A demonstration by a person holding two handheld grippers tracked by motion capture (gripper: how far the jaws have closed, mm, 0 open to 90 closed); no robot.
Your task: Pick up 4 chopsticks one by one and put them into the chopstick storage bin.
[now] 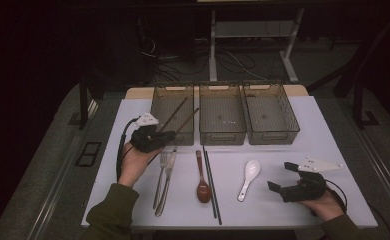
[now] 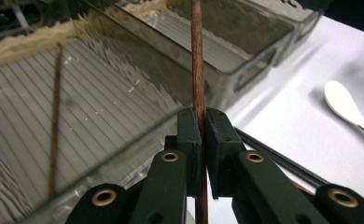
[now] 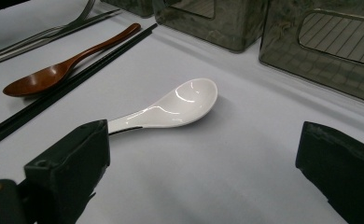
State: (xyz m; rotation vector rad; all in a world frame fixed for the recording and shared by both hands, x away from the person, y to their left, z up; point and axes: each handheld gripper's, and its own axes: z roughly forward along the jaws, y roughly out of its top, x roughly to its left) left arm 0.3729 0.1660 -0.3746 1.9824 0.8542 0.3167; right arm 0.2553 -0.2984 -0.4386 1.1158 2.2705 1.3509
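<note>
The high view is dim, the room beyond the pale white table (image 1: 303, 150) sinking into near black, with grainy detail throughout. In the left gripper view the thin brown wooden chopstick (image 2: 198, 70) is sharp, while the clear ribbed plastic bin (image 2: 101, 107) behind shows rippled reflections. In the right gripper view the glossy white ceramic spoon (image 3: 180, 105) carries small glare spots and casts a soft shadow, and the near black jaws are blurred.

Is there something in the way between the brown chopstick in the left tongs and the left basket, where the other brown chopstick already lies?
Nothing visible. The brown chopstick already reaches over the left basket.
</note>
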